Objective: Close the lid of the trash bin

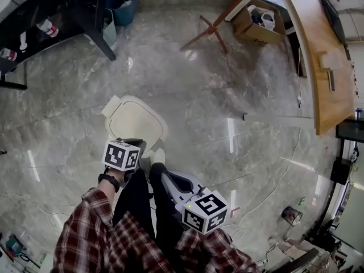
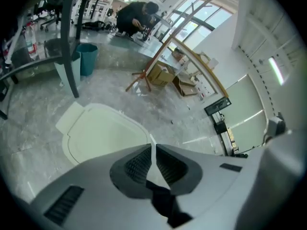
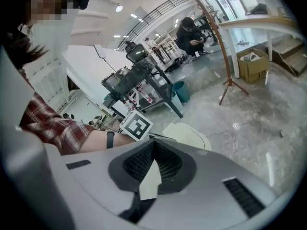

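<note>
The cream trash bin [image 1: 136,121] stands on the marble floor just ahead of my feet, its lid lying flat on top. My left gripper [image 1: 135,147] hovers at the bin's near edge with its jaws shut and empty. In the left gripper view the lid [image 2: 100,133] lies flat just beyond the shut left gripper [image 2: 152,150]. My right gripper [image 1: 166,175] is lower, to the right of the bin, and also shut on nothing. The right gripper view looks past the shut right gripper [image 3: 153,145] to the bin [image 3: 189,134] and the left gripper's marker cube [image 3: 135,126].
A teal bucket [image 1: 121,3] and black desk legs [image 1: 94,27] stand at the far left. A wooden stand [image 1: 213,27], a cardboard box [image 1: 259,24] and a curved wooden counter [image 1: 318,56] lie far right. A person [image 2: 136,16] crouches in the distance.
</note>
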The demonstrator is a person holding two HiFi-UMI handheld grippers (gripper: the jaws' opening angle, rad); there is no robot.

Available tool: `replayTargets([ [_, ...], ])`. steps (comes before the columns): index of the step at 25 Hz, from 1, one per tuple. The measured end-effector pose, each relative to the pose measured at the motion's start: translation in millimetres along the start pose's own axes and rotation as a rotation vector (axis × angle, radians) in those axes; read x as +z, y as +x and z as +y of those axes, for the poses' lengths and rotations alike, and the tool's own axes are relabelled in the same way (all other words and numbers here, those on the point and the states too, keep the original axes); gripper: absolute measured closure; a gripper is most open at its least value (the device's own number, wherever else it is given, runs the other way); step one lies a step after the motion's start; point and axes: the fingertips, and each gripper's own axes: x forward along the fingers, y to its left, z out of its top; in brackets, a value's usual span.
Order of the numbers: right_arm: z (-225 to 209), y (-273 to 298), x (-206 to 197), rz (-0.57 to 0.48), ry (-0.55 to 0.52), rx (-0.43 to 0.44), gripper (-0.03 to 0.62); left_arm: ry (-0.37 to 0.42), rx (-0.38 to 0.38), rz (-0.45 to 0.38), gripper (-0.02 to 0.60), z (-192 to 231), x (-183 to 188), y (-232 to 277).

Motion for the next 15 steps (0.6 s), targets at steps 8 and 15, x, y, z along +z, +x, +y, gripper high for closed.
replayTargets([
  [8,81,-26,103,-0.077,-0.192,0.049,0.582,0.006,-0.033,-0.359,0.569,-52,82,-163],
  [15,148,-56,178,-0.172,-0.377,0.083,0.582,0.122,-0.050,-0.607,0.569,-100,122,-304],
])
